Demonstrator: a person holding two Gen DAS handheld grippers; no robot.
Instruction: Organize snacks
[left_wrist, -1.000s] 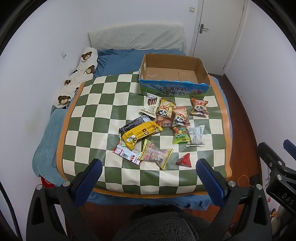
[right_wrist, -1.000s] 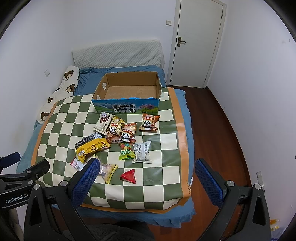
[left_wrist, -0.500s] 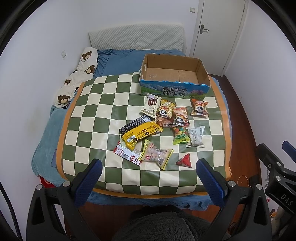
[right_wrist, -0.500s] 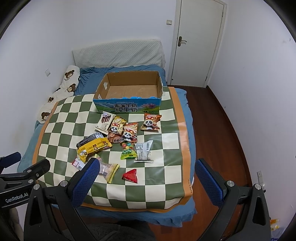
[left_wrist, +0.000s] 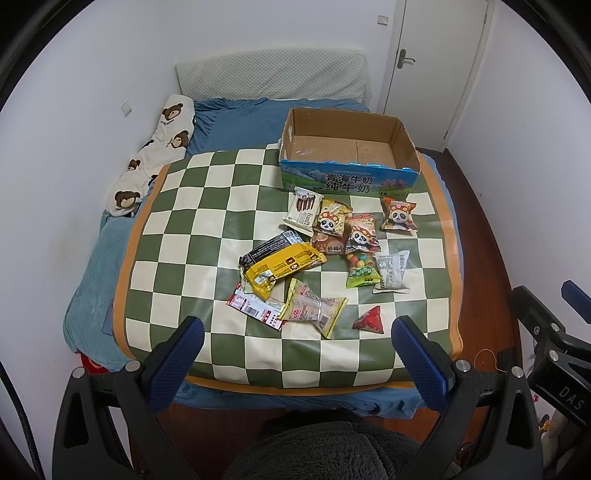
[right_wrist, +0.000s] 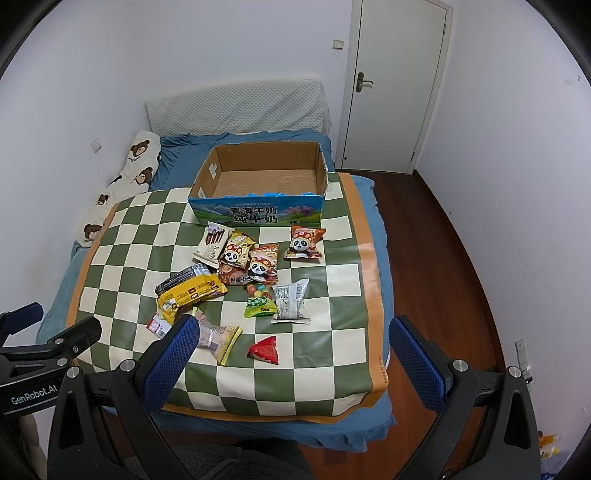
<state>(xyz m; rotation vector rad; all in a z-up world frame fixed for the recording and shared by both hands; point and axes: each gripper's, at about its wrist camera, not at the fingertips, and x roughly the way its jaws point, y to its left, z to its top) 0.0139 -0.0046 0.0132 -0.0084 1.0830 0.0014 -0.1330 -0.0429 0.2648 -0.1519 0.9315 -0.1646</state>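
Both grippers, left gripper (left_wrist: 297, 341) and right gripper (right_wrist: 293, 341), hang spread wide and empty short of the checkered mat (left_wrist: 177, 236), so start with the nearest loose packet, the red triangle snack (right_wrist: 263, 349), pinching it flat before carrying it to the empty cardboard box (right_wrist: 258, 206) at the far edge.

**Readable print on box, packet and grippers**

The cardboard box (left_wrist: 349, 181) carries "青海牛奶 纯牛奶" on its blue near wall. A white packet (right_wrist: 212, 247) just in front of it reads "Franzzi". The left gripper (right_wrist: 33, 391) body shows "GenRobot.AI"; the right gripper (left_wrist: 569, 397) body shows "DAS".
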